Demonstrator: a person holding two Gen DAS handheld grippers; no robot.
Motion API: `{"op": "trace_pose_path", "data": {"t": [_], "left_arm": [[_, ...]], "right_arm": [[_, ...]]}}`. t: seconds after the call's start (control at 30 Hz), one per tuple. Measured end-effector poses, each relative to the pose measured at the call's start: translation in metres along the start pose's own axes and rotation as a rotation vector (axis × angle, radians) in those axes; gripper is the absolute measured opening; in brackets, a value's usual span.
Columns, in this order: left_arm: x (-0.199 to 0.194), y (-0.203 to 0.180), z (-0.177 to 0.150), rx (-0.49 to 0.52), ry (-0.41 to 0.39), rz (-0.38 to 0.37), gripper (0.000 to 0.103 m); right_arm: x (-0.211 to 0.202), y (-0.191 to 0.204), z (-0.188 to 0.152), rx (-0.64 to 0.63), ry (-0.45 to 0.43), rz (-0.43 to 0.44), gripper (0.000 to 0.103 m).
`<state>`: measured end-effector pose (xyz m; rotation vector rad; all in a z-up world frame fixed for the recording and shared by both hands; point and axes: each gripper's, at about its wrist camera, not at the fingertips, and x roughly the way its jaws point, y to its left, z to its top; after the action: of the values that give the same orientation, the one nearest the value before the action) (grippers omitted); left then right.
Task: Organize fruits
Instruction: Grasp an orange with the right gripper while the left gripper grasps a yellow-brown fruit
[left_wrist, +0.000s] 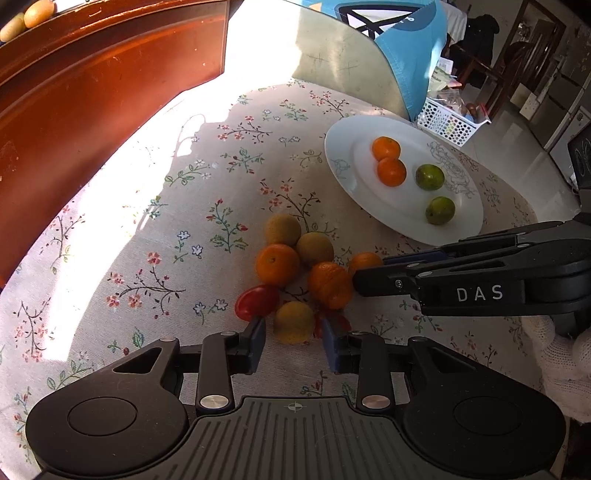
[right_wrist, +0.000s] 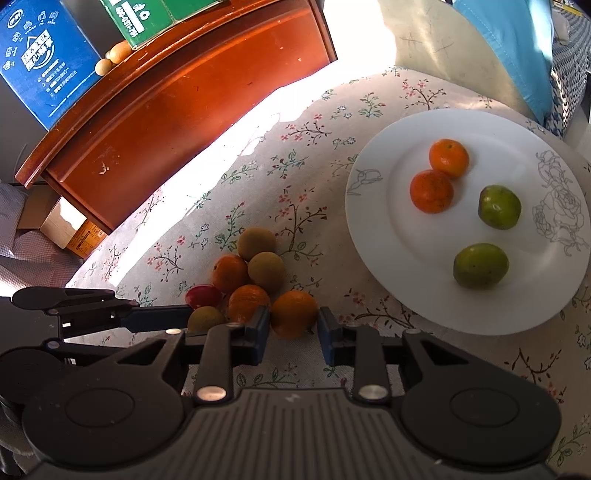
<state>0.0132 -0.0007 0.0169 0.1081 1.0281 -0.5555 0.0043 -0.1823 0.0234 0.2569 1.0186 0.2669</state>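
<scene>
A pile of fruit lies on the floral tablecloth: oranges (left_wrist: 277, 264), yellow-brown fruits (left_wrist: 282, 229) and a red fruit (left_wrist: 257, 301). My left gripper (left_wrist: 293, 334) is open, its fingers on either side of a yellow-brown fruit (left_wrist: 294, 322); it enters the right wrist view from the left (right_wrist: 155, 318). My right gripper (right_wrist: 292, 328) is open around an orange (right_wrist: 294, 313) at the pile's near edge; it shows in the left wrist view (left_wrist: 369, 275). A white plate (right_wrist: 376, 236) holds two oranges (right_wrist: 431, 191) and two green fruits (right_wrist: 499, 206).
A red-brown wooden cabinet (right_wrist: 177, 110) stands behind the table, with blue and green boxes (right_wrist: 40, 55) and small fruits on top. A chair with blue cloth (left_wrist: 406, 48) stands at the far side. A white perforated basket (left_wrist: 447, 123) sits on the floor.
</scene>
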Motion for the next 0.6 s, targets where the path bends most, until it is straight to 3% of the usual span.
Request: {"op": "trace_pose_path", "data": {"t": [0.47, 0.6], "left_arm": [[0.005, -0.0016, -0.0004, 0.012, 0.018, -0.007, 0.031], [0.006, -0.0042, 0.0003, 0.016, 0.007, -0.009, 0.023]], "right_arm": [[-0.0017, -0.0038, 0.0011, 0.029, -0.009, -0.015, 0.03], [-0.0016, -0.0028, 0.0005, 0.021, -0.013, -0.017, 0.028]]}}
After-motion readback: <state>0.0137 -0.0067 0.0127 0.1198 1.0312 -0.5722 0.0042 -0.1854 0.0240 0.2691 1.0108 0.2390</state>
